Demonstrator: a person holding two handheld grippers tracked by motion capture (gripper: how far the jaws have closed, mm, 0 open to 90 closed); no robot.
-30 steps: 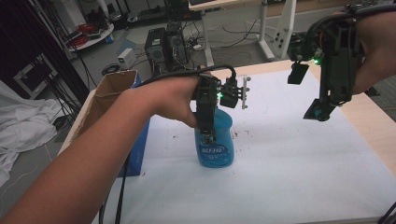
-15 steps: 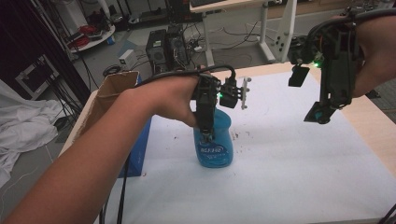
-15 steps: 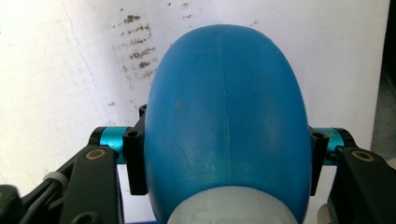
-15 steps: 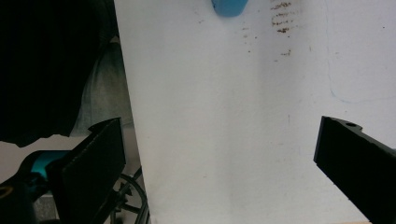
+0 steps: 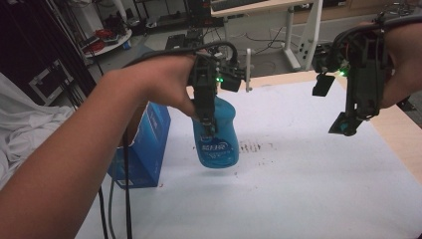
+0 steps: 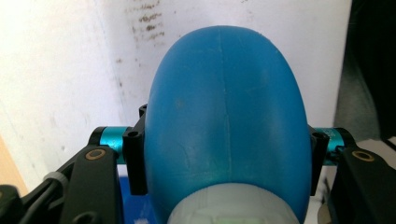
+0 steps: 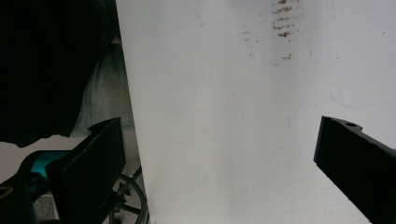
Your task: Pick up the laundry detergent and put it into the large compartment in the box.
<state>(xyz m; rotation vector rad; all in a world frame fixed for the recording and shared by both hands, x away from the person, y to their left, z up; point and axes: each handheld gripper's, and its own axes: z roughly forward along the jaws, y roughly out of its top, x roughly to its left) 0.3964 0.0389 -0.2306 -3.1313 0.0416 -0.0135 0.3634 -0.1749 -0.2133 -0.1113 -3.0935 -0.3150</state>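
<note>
A blue plastic bottle (image 5: pixel 217 145) with a white label hangs a little above the white sheet (image 5: pixel 298 189), slightly tilted. My left gripper (image 5: pixel 209 123) points down and is shut on the bottle's upper body. In the left gripper view, the black pads press both flanks of the bottle (image 6: pixel 224 116). My right gripper (image 5: pixel 346 125) hovers over the right side of the sheet, well apart from the bottle. Its jaws stand wide open, and in the right gripper view only the sheet lies between them (image 7: pixel 219 158).
A blue carton (image 5: pixel 147 144) stands at the sheet's left edge, close to the bottle. Brown smudges (image 5: pixel 251 146) mark the sheet just right of the bottle. Bare wooden tabletop (image 5: pixel 405 134) runs along the right edge. Cables hang off the front left.
The left gripper has lifted the blue bottle up off the sheet, with its grip unchanged. The right gripper has stayed where it was.
</note>
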